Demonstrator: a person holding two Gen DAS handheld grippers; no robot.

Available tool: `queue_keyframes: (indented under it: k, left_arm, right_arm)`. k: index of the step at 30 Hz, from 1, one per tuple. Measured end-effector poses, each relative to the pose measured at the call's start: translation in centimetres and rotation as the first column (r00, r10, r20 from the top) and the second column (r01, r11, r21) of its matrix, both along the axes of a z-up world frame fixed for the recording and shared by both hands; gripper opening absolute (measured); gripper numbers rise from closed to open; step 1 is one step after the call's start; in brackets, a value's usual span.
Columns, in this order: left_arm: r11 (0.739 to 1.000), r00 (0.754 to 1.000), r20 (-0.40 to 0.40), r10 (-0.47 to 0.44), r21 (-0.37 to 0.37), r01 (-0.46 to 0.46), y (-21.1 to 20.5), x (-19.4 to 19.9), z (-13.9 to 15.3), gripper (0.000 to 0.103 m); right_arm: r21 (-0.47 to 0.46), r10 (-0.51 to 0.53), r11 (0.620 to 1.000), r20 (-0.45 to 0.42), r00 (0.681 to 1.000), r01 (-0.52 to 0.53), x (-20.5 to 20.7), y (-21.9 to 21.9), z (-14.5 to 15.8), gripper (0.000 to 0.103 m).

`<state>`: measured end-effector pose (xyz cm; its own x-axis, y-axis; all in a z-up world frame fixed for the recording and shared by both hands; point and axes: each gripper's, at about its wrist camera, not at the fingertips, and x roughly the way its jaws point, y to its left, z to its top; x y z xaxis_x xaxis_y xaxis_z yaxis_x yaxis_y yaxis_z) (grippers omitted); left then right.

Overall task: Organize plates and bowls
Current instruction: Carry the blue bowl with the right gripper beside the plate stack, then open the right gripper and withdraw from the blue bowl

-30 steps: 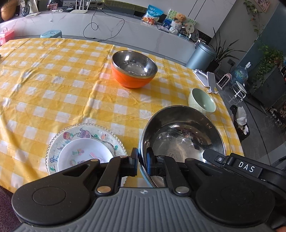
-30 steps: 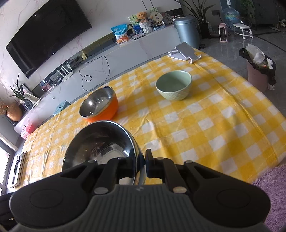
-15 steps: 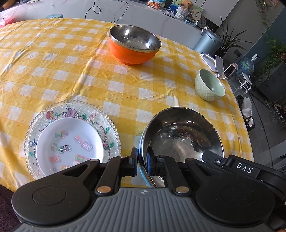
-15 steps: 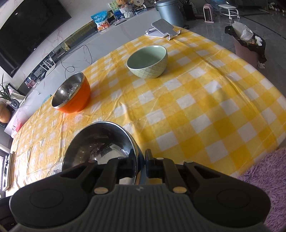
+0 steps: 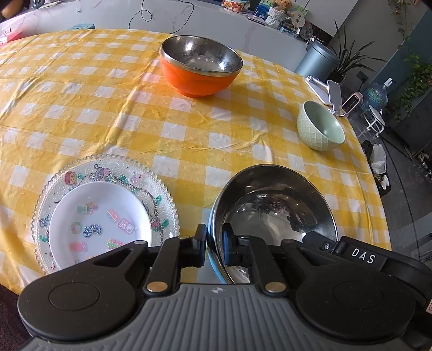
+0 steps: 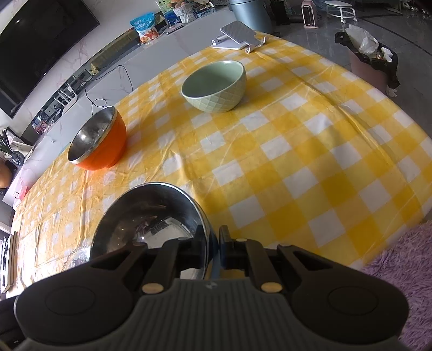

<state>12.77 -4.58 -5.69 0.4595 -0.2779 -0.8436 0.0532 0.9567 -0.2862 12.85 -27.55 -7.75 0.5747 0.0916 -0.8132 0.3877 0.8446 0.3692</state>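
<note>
A large steel bowl [image 5: 275, 205] [image 6: 145, 216] sits low over the near edge of the yellow checked table [image 5: 189, 129]. My left gripper [image 5: 214, 249] is shut on its left rim. On the opposite rim, my right gripper [image 6: 213, 244] is shut as well. Left of the steel bowl lies a beaded glass plate [image 5: 108, 170] with a white sticker-patterned plate [image 5: 100, 224] stacked in it. An orange bowl [image 5: 199, 73] [image 6: 100, 145] with a steel lining stands at the far middle. A pale green bowl [image 5: 318, 129] [image 6: 216, 86] stands at the far right.
A phone stand [image 6: 237, 35] rests at the table's far right corner. Beyond the right edge are a bagged waste bin [image 6: 370, 62] and a purple rug [image 6: 405, 270]. A long white counter [image 5: 216, 21] runs behind the table.
Both grippers have sunk toward the table with the steel bowl still held between them, and both views have tipped downward. The other dishes have not moved.
</note>
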Motion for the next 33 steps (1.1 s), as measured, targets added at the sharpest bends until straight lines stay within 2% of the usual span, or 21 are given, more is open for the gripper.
queue_keyframes:
  k: [2,7,9,10,16,18,22,26,33]
  left_arm:
    - [1.000,1.000,0.005,0.005,0.004,-0.005,-0.1,0.0,0.0,0.013]
    - [1.000,1.000,0.031,0.003,0.007,-0.003,-0.1,-0.1,0.5,0.038]
    - [1.000,0.999,0.049,0.002,0.011,-0.003,-0.1,-0.2,0.9,0.044]
    - [1.000,0.998,0.057,0.005,0.011,-0.005,0.0,-0.3,1.1,0.048]
    - [1.000,0.993,0.120,0.009,0.012,-0.010,0.9,-0.9,3.1,0.057]
    - [1.000,0.989,0.145,0.012,0.010,-0.013,1.4,-1.1,3.8,0.060]
    - [1.000,0.984,0.180,0.008,0.000,-0.008,2.3,-1.4,5.1,0.066]
    - [1.000,0.982,0.191,0.001,0.007,-0.002,3.3,-1.4,6.0,0.067]
    - [1.000,0.981,0.192,-0.006,0.030,0.000,5.1,-0.1,7.2,0.067]
  right_arm:
    - [0.007,0.001,1.000,0.000,1.000,-0.001,0.1,-0.1,-0.1,0.008]
    - [-0.002,0.009,1.000,0.006,1.000,-0.009,0.0,-0.1,0.0,0.015]
    - [-0.012,0.015,1.000,0.018,1.000,-0.014,-0.1,0.0,0.3,0.030]
    - [-0.017,0.015,1.000,0.022,1.000,-0.014,-0.1,0.1,0.5,0.031]
    - [-0.052,0.003,0.999,0.072,0.997,0.001,-0.9,0.2,2.4,0.041]
    - [-0.067,-0.003,0.998,0.097,0.995,0.009,-1.2,0.3,3.2,0.047]
    - [-0.099,0.004,0.995,0.144,0.990,0.010,-1.7,0.8,5.0,0.050]
    - [-0.109,0.028,0.994,0.169,0.985,-0.009,-1.6,1.4,6.2,0.058]
    - [-0.148,0.088,0.987,0.184,0.979,-0.061,-0.3,3.1,7.8,0.060]
